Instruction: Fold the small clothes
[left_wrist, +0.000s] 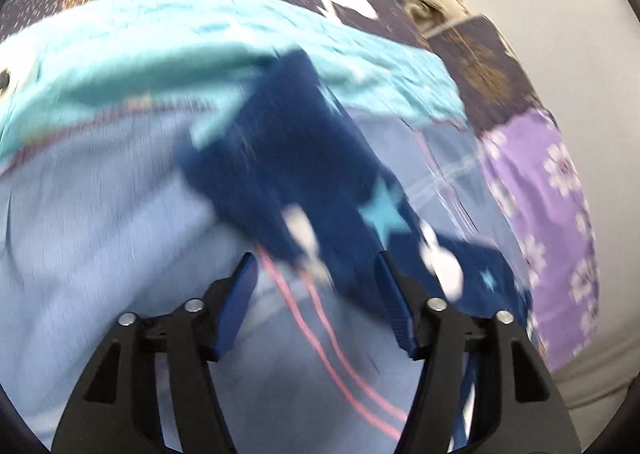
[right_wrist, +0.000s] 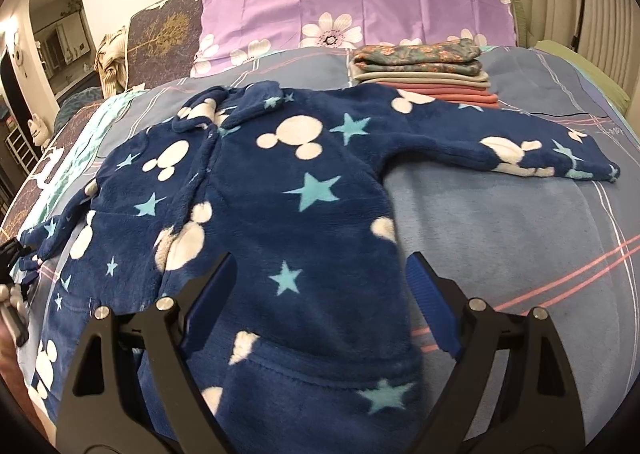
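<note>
Jacket (right_wrist: pixel 256 189) sleeve blurred in left view | hem cut off | both jaws apart

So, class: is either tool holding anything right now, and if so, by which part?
Nothing is held. The left tool is open at the sleeve of the navy fleece pyjama top; the right tool is open over its hem.

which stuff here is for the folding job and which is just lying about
For the job:
navy fleece top, spread flat
left tool, open
right tool, open
stack of folded clothes

Lying about:
purple flowered pillow
teal cloth
blue bedsheet
</note>
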### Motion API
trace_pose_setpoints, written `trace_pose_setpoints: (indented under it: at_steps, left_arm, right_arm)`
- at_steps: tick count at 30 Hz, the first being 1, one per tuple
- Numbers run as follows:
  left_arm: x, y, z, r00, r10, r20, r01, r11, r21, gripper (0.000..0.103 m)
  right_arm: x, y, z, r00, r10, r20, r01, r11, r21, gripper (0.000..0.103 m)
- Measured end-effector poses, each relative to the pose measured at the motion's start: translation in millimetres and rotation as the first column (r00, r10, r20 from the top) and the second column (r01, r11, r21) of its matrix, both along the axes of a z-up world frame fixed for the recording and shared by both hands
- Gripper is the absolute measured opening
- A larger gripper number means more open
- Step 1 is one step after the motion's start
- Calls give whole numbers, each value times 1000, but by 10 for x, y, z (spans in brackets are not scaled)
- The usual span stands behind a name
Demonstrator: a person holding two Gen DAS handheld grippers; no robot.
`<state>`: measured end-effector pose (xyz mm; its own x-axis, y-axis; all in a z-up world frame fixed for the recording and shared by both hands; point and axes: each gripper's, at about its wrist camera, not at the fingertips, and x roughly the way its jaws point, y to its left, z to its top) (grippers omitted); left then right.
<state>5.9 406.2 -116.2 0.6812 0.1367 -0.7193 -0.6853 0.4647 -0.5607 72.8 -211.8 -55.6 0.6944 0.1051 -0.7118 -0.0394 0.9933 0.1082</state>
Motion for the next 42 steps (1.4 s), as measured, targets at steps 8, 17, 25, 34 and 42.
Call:
trace_pose_setpoints:
  at_steps: [8, 17, 25, 34, 42]
  left_arm:
    - [391, 311, 329, 993, 34, 109, -37, 999, 24, 8]
    - [1496, -1150, 1932, 883, -418, 214, 311, 862, 400, 9]
    - [2040, -3425, 2100, 574, -809, 127, 649, 544, 532, 11]
    - [2001, -4134, 1298, 431, -900, -61, 776, 335, 534, 57]
    - [1347, -3212, 1243, 571, -809, -137, 678, 371, 634, 71]
  right_arm:
    - [17, 70, 49, 1000, 21, 17, -21, 1000, -17, 88]
    - [108, -171, -22, 1000, -30, 6, 30, 999, 28, 88]
    - [147, -429, -18, 996, -86, 8, 85, 996, 35, 88]
    - [61, -625, 44, 994, -108, 24, 108, 994, -3, 88]
    - [360, -570, 49, 999, 41, -4, -40, 994, 100, 74]
